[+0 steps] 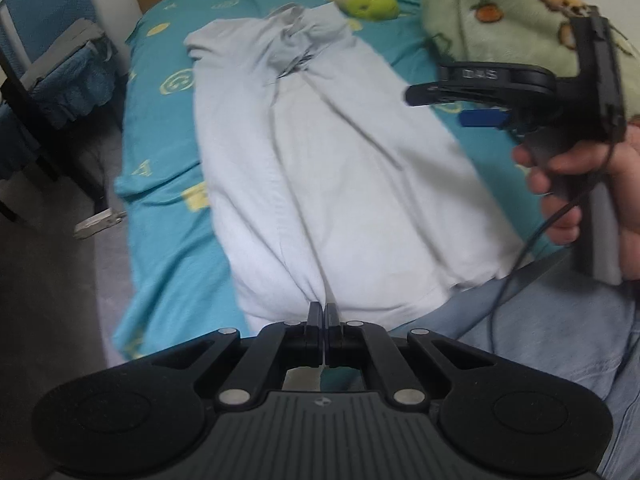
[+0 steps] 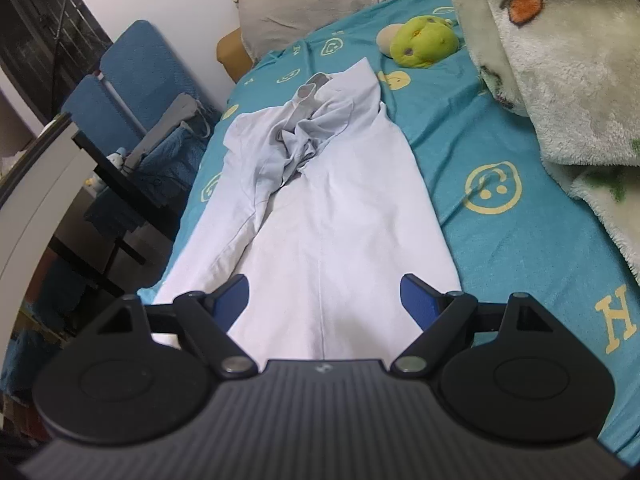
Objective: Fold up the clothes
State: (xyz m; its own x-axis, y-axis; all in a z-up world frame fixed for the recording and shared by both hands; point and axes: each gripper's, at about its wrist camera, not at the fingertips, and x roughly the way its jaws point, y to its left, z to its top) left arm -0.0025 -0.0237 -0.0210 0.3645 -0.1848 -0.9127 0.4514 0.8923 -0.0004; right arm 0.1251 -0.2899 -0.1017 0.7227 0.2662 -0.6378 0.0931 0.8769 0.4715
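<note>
- Here, a pale grey-white cotton shirt (image 2: pixel 320 216) lay lengthwise on the bed's turquoise sheet printed with yellow smiley faces (image 2: pixel 500 216), its collar bunched at the far end and its hem at the near edge of the bed.
- The left gripper (image 1: pixel 322 312) had its jaws pressed together on the near hem, with a gather of cloth drawn up into them and creases fanning away from the pinch.
- The right gripper (image 2: pixel 324 294) hovered over the hem with its blue-padded jaws spread wide and nothing between them; from the left wrist it showed side-on in a person's hand (image 1: pixel 580 184).
- By my reading, the step in hand was taking hold of the bottom edge for a lengthwise fold toward the collar.
- The next move likely called for the right jaws to close on the hem's other corner, then both to carry it evenly so the cloth did not skew.
- A green plush toy (image 2: pixel 424 42) and a fleecy green patterned blanket (image 2: pixel 560 80) sat clear of the shirt.
</note>
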